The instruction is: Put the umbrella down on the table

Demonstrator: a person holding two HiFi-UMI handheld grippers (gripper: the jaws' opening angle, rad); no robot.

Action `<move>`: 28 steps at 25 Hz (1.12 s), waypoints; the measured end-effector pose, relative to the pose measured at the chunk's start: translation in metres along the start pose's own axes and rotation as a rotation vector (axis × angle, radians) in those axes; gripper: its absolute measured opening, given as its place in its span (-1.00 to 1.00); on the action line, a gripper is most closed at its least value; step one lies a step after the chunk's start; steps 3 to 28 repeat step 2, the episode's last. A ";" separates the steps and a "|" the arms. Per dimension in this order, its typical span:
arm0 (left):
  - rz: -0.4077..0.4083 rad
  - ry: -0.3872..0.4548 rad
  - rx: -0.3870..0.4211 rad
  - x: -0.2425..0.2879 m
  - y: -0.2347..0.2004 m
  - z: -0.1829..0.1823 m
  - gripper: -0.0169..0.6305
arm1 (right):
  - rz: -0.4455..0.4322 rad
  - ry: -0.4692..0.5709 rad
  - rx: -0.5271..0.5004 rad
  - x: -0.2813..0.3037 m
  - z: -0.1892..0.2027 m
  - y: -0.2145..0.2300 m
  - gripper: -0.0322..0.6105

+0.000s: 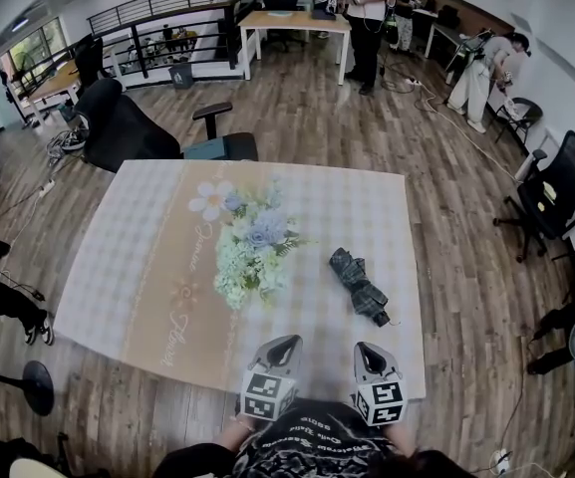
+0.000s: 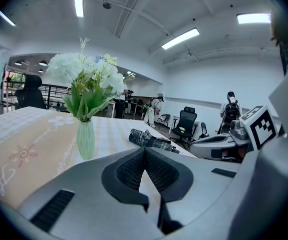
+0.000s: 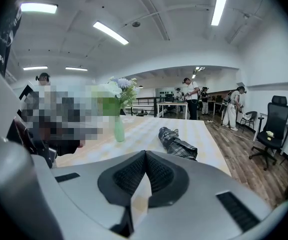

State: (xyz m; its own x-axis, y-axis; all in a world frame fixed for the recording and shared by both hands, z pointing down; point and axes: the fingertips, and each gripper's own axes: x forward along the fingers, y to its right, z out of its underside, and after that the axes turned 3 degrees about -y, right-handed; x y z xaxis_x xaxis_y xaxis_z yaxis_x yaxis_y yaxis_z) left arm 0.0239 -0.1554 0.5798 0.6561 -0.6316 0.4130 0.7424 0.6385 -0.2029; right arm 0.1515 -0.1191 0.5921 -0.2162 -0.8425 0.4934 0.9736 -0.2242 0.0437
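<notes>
where the table [image 1: 367,202] carries a checked cloth with a beige band printed with flowers, the items stand as follows

umbrella [image 1: 359,287] — dark plaid, folded up, lying flat on the cloth in the right half of the table, toward the near edge; nothing touches it, and it sits apart from both grippers; in both gripper views it lies beyond the jaw tips, resting on the table top

flowers [image 1: 252,247] — a white, blue and green bunch in a pale green vase [image 2: 85,139], upright near the middle of the table, to the left of the umbrella and clear of it

left gripper [image 1: 281,345]: at the near edge of the table, just in front of the person, pointing out over the cloth; jaws closed, the ribbed pads meeting at the tips, nothing between them

right gripper [image 1: 369,352]: beside the left one, also at the near edge; jaws closed tip to tip, empty

chair [image 1: 128,127]: black office chair, past the far left corner of the table

floor [image 1: 446,167]: wood planks all round

desk [image 1: 292,20]: pale, far across the room, several people standing near it
</notes>
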 end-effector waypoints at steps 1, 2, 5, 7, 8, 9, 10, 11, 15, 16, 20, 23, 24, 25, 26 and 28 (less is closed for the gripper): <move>0.000 -0.001 0.000 0.000 -0.001 -0.001 -0.89 | 0.001 0.000 -0.001 0.000 -0.001 0.000 -0.88; 0.000 -0.003 -0.001 -0.001 -0.001 -0.001 -0.89 | 0.001 0.001 -0.002 0.000 -0.001 -0.001 -0.88; 0.000 -0.003 -0.001 -0.001 -0.001 -0.001 -0.89 | 0.001 0.001 -0.002 0.000 -0.001 -0.001 -0.88; 0.000 -0.003 -0.001 -0.001 -0.001 -0.001 -0.89 | 0.001 0.001 -0.002 0.000 -0.001 -0.001 -0.88; 0.000 -0.003 -0.001 -0.001 -0.001 -0.001 -0.89 | 0.001 0.001 -0.002 0.000 -0.001 -0.001 -0.88; 0.000 -0.003 -0.001 -0.001 -0.001 -0.001 -0.89 | 0.001 0.001 -0.002 0.000 -0.001 -0.001 -0.88; 0.000 -0.003 -0.001 -0.001 -0.001 -0.001 -0.89 | 0.001 0.001 -0.002 0.000 -0.001 -0.001 -0.88; 0.000 -0.003 -0.001 -0.001 -0.001 -0.001 -0.89 | 0.001 0.001 -0.002 0.000 -0.001 -0.001 -0.88; 0.000 -0.003 -0.001 -0.001 -0.001 -0.001 -0.89 | 0.001 0.001 -0.002 0.000 -0.001 -0.001 -0.88; 0.000 -0.003 -0.001 -0.001 -0.001 -0.001 -0.89 | 0.001 0.001 -0.002 0.000 -0.001 -0.001 -0.88; 0.000 -0.003 -0.001 -0.001 -0.001 -0.001 -0.89 | 0.001 0.001 -0.002 0.000 -0.001 -0.001 -0.88; 0.000 -0.003 -0.001 -0.001 -0.001 -0.001 -0.89 | 0.001 0.001 -0.002 0.000 -0.001 -0.001 -0.88; 0.000 -0.003 -0.001 -0.001 -0.001 -0.001 -0.89 | 0.001 0.001 -0.002 0.000 -0.001 -0.001 -0.88; 0.000 -0.003 -0.001 -0.001 -0.001 -0.001 -0.89 | 0.001 0.001 -0.002 0.000 -0.001 -0.001 -0.88; 0.000 -0.003 -0.001 -0.001 -0.001 -0.001 -0.89 | 0.001 0.001 -0.002 0.000 -0.001 -0.001 -0.88; 0.000 -0.003 -0.001 -0.001 -0.001 -0.001 -0.89 | 0.001 0.001 -0.002 0.000 -0.001 -0.001 -0.88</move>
